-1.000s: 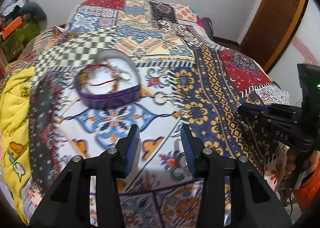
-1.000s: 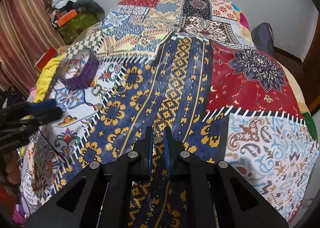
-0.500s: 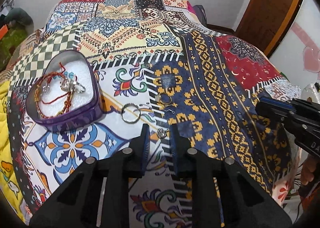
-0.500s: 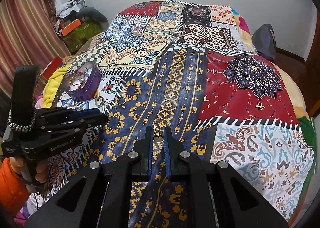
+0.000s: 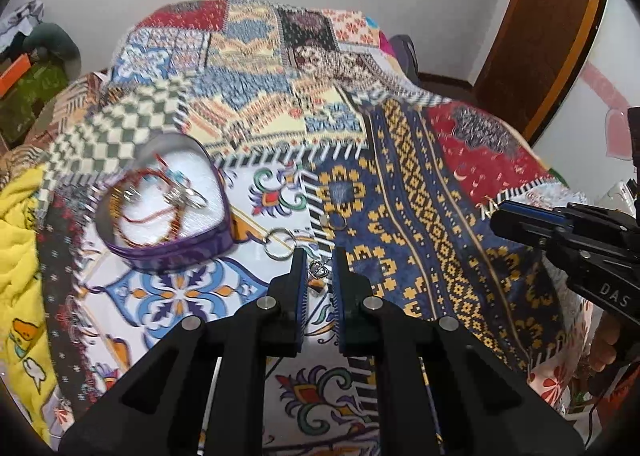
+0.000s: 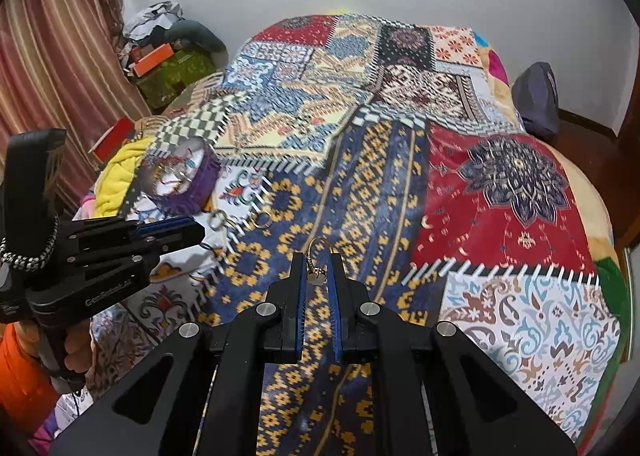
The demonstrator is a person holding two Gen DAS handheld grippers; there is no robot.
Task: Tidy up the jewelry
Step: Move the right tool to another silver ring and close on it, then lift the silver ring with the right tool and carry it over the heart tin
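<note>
My left gripper [image 5: 319, 261] is shut on a small silver heart charm [image 5: 318, 269], held just above the patchwork bedspread [image 5: 420, 192]. To its left sits a purple heart-shaped box [image 5: 172, 253] with red and beaded bracelets on white lining. A silver ring [image 5: 280, 244] and a small gold ring [image 5: 338, 221] lie on the cloth between box and gripper. My right gripper [image 6: 316, 262] is shut on a gold charm [image 6: 316, 276] with a loop at the top, over the blue-and-yellow patch. From the right wrist view the box [image 6: 200, 180] is far left, behind the left gripper [image 6: 176, 230].
The bed fills both views. A yellow cloth [image 5: 20, 240] lies left of the box. A striped curtain [image 6: 48, 68] and a pile of clutter [image 6: 168, 52] stand left of the bed; a grey bag [image 6: 536, 100] and a wooden door [image 5: 560, 32] are at right.
My left gripper went from open to shut on the silver charm and has lifted it, moving back slightly. My right gripper keeps hold of the gold charm and has risen a little.
</note>
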